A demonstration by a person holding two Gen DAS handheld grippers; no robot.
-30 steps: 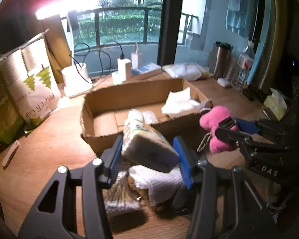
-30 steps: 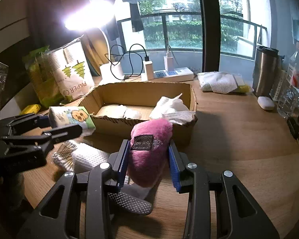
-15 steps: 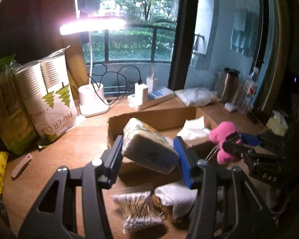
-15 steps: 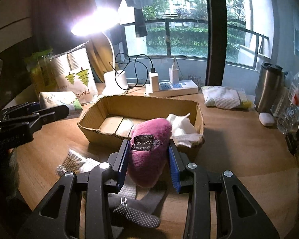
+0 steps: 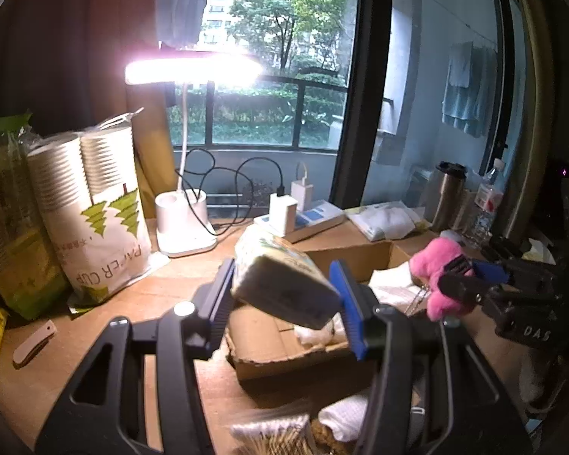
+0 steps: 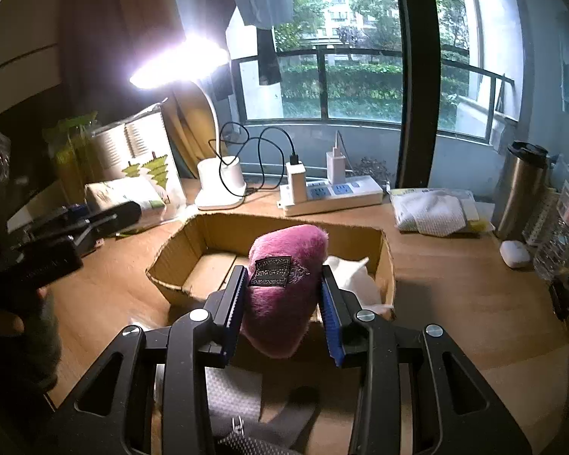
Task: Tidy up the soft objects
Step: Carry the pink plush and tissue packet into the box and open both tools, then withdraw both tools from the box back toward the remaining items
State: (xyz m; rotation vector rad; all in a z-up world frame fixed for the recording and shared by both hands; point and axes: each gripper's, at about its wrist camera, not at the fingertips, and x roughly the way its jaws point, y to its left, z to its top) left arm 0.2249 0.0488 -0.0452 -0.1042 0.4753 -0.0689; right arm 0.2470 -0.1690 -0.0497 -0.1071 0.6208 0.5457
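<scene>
My left gripper [image 5: 284, 303] is shut on a soft tissue pack [image 5: 280, 276], held tilted above the near left end of an open cardboard box [image 5: 284, 364]. My right gripper [image 6: 282, 311] is shut on a pink plush toy [image 6: 284, 288] with a black label, held over the box's [image 6: 216, 223] near wall. In the left wrist view the right gripper [image 5: 470, 276] and the plush [image 5: 436, 258] show at the right. In the right wrist view the left gripper [image 6: 106, 216] carries the pack [image 6: 129, 193] at the left. White tissues [image 6: 354, 275] lie inside the box.
A lit desk lamp [image 5: 184, 227], a paper cup bag [image 5: 91, 208], a power strip [image 6: 334, 193], a folded cloth pack [image 6: 432, 210] and a steel tumbler [image 6: 519, 189] stand around the box. Cotton swabs [image 5: 273, 432] and a white cloth [image 5: 345, 413] lie near the front edge.
Both grippers have risen and moved forward toward the box with their loads. The cotton swabs and white cloth have slid lower in the left wrist view.
</scene>
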